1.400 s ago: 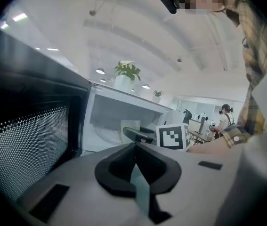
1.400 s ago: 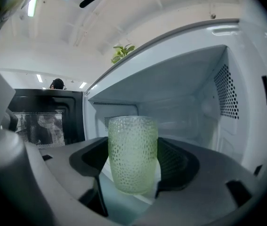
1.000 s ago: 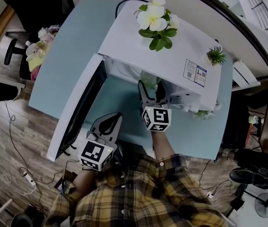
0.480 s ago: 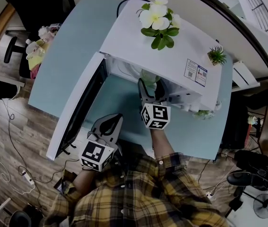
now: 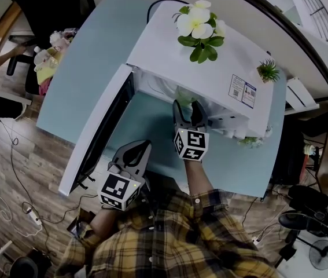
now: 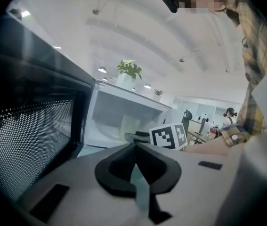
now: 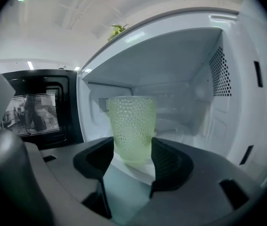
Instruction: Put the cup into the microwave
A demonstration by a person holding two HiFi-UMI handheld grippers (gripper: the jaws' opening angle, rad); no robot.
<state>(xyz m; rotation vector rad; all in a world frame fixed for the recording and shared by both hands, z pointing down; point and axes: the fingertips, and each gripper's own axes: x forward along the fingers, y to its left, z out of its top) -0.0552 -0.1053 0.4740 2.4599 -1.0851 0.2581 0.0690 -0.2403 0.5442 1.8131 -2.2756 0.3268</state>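
A pale green dimpled cup (image 7: 131, 126) stands upright just inside the open white microwave (image 5: 198, 62), near the front edge of its floor. My right gripper (image 7: 132, 157) reaches level into the opening, and its jaws are closing with the cup's lower part between the fingertips. No firm press on the cup shows. From the head view, the cup (image 5: 184, 94) peeks out just beyond the right gripper (image 5: 185, 110). My left gripper (image 5: 136, 149) rests lower left by the open door (image 5: 97, 132), shut with nothing in it (image 6: 134, 147).
The microwave sits on a light blue table (image 5: 83, 68), its door swung out to the left. A potted white flower (image 5: 197, 25) and a small green plant (image 5: 266, 69) stand on top of the microwave. Cables and a power strip (image 5: 33, 218) lie on the wooden floor.
Both hands stay about where they were. The head view has shifted slightly. The cup remains standing in the microwave's opening.
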